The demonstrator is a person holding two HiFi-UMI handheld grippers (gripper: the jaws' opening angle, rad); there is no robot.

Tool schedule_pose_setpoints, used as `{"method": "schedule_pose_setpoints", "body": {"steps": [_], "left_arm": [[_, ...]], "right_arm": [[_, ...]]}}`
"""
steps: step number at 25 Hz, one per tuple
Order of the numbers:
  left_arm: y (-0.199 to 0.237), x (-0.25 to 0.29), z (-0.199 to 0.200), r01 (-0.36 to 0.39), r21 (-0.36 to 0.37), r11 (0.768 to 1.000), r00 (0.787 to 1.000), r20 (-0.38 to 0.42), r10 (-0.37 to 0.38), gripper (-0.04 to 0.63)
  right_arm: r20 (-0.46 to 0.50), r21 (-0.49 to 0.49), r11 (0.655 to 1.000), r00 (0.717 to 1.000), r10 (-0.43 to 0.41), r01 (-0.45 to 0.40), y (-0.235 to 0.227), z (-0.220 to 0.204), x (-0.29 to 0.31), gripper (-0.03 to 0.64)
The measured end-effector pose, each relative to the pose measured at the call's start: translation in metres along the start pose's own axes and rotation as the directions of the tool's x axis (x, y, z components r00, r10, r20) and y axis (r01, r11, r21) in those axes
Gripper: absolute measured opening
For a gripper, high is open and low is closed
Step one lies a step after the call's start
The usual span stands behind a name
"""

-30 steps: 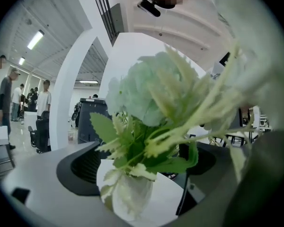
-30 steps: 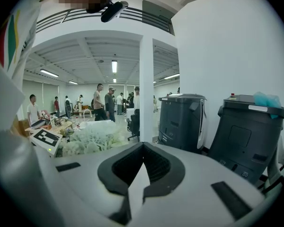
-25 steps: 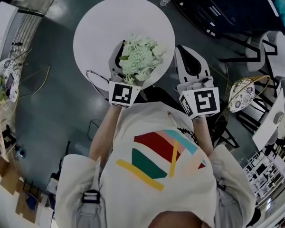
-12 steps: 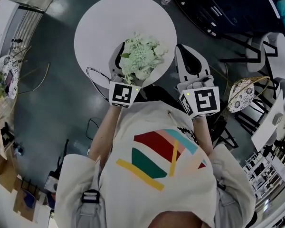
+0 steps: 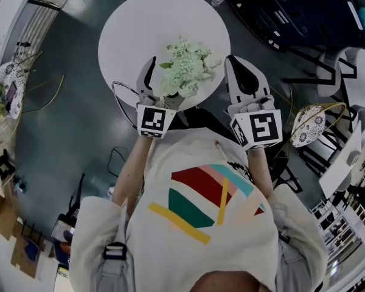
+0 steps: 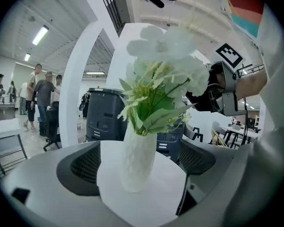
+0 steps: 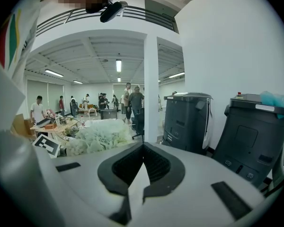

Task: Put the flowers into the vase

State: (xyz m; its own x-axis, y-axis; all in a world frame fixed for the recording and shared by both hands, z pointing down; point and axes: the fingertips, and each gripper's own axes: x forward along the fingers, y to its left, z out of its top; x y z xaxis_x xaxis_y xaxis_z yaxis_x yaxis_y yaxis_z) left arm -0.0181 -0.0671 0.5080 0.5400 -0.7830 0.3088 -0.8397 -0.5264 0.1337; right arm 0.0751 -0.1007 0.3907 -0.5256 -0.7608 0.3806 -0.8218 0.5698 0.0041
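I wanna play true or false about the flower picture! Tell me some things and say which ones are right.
1. The flowers are already in the white vase. True.
2. The left gripper is squeezing the vase tight. False: its jaws stand apart, with a gap on each side of the vase.
3. The right gripper is holding a flower. False: its jaws are together with nothing between them.
4. The vase stands upright on the round white table. True.
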Motion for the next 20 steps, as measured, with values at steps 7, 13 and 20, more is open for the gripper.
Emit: {"method": "schedule_pose_setpoints", "body": {"steps": [7,13,20], "left_arm": [[0.024,-0.036,-0.002,-0.102,-0.048,0.994,0.995,-0.009,0.101,0.497],[0.078,-0.087,0.004,-0.305,-0.070,0.950,0.952,0.016,0.307,0.497],[0.122,-0.149,0.054,-0.478,-0.094,0.873,0.862,0.140,0.487,0.497]], "right_arm": [[0.014,-0.017,0.999,0.999,0.034,-0.034,0.003,0.006,0.001,0.009],[0.055,-0.030,0.998,0.997,0.056,-0.055,0.001,0.016,0.004,0.009],[0.112,-0.035,0.997,0.991,0.076,-0.072,-0.004,0.032,0.003,0.009]]}}
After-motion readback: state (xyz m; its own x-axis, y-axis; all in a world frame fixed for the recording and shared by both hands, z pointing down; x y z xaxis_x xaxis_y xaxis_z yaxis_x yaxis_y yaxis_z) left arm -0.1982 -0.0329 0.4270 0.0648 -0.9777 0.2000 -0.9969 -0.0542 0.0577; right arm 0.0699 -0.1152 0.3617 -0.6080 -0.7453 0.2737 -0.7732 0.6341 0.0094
